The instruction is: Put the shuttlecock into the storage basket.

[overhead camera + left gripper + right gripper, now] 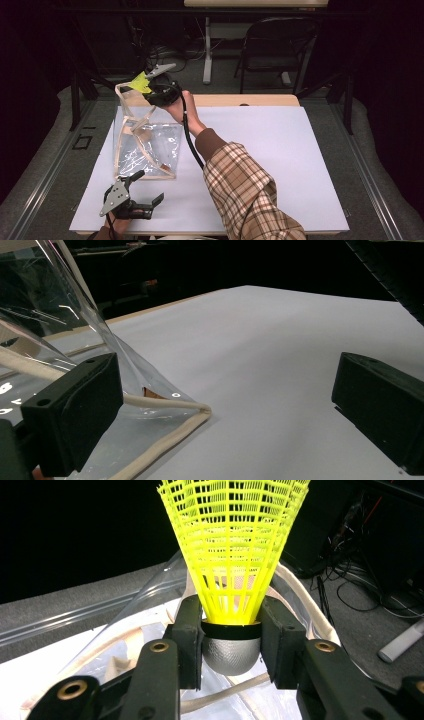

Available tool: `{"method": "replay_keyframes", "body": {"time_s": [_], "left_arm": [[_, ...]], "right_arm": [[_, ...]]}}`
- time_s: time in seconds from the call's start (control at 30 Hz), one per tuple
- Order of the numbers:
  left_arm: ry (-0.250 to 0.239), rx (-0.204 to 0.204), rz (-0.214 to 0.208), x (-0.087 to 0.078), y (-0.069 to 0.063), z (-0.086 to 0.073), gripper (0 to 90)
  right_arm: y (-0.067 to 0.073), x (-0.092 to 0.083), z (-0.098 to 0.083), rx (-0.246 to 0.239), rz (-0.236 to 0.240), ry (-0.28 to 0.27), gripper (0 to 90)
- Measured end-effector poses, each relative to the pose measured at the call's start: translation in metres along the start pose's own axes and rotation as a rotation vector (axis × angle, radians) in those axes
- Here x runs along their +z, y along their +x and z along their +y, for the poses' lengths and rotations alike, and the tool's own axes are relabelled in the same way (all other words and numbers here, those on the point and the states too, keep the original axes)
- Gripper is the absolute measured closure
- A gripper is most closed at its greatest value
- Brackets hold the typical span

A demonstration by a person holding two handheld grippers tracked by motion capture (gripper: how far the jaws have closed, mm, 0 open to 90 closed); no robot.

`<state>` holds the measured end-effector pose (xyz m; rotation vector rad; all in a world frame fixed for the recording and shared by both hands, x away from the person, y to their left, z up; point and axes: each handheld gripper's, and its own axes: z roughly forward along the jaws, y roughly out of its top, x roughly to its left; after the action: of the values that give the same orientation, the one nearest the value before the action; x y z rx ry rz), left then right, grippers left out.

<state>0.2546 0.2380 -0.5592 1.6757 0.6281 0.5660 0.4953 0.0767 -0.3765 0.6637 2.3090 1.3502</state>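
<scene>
Shuttlecock (232,570), yellow mesh skirt, silver cap, clamped at cap between both jaws of right gripper (231,640); held above far top rim of clear bag (147,142).

Left gripper (227,405): jaws apart, nothing between, 1 jaw just beside bag's near corner on table (280,150).

Risks, as judgement:
- rounded cap slips from pads, shuttlecock drops outside bag
- skirt snags cream trim (165,440)
- unsteadied bag tips or collapses under contact

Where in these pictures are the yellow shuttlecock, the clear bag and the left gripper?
yellow shuttlecock (231,545): right gripper view, on its mesh skirt.
clear bag (150,145): high view, on its transparent side panel.
left gripper (148,187): high view, midway between its open fingertips.
</scene>
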Motion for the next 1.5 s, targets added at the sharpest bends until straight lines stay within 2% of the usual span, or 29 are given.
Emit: {"method": "replay_keyframes", "body": {"time_s": [0.2, 0.27, 0.33, 0.43, 0.5, 0.63, 0.8, 1.0, 1.13, 1.5], "left_arm": [[-0.002, 0.0, 0.001, 0.0, 0.0, 0.0, 0.0], [0.001, 0.001, 0.003, -0.001, 0.0, 0.0, 0.0], [-0.001, 0.002, 0.006, -0.002, 0.001, 0.0, 0.0], [-0.002, 0.001, 0.007, -0.002, 0.001, 0.0, 0.0], [0.0, 0.001, 0.006, -0.001, 0.0, 0.0, 0.0], [-0.002, 0.001, 0.009, -0.002, 0.0, 0.0, 0.0], [-0.001, 0.003, 0.007, -0.002, 0.0, 0.0, 0.0], [0.004, 0.005, 0.01, -0.002, 0.0, 0.0, 0.0], [0.005, 0.003, 0.01, -0.001, -0.001, 0.0, 0.0], [0.006, 0.006, 0.011, -0.001, -0.001, 0.0, 0.0]], "right_arm": [[0.0, 0.007, 0.0, 0.01, 0.006, 0.024, 62.5], [0.0, 0.007, 0.0, 0.016, 0.004, 0.028, 52.2], [0.0, 0.008, 0.0, 0.024, 0.011, 0.036, 46.3], [-0.001, 0.003, -0.001, 0.04, 0.024, 0.024, 32.7], [-0.002, 0.001, -0.002, 0.048, 0.04, 0.03, 30.1], [-0.003, -0.003, -0.001, 0.051, 0.046, 0.041, 17.1], [-0.003, -0.018, -0.005, 0.038, 0.08, 0.042, 6.8], [-0.006, -0.045, -0.017, 0.006, 0.097, 0.05, 2.3], [-0.013, -0.064, -0.03, 0.015, 0.091, 0.049, 1.7], [-0.022, -0.093, -0.057, 0.02, 0.077, 0.042, 1.3]]}}
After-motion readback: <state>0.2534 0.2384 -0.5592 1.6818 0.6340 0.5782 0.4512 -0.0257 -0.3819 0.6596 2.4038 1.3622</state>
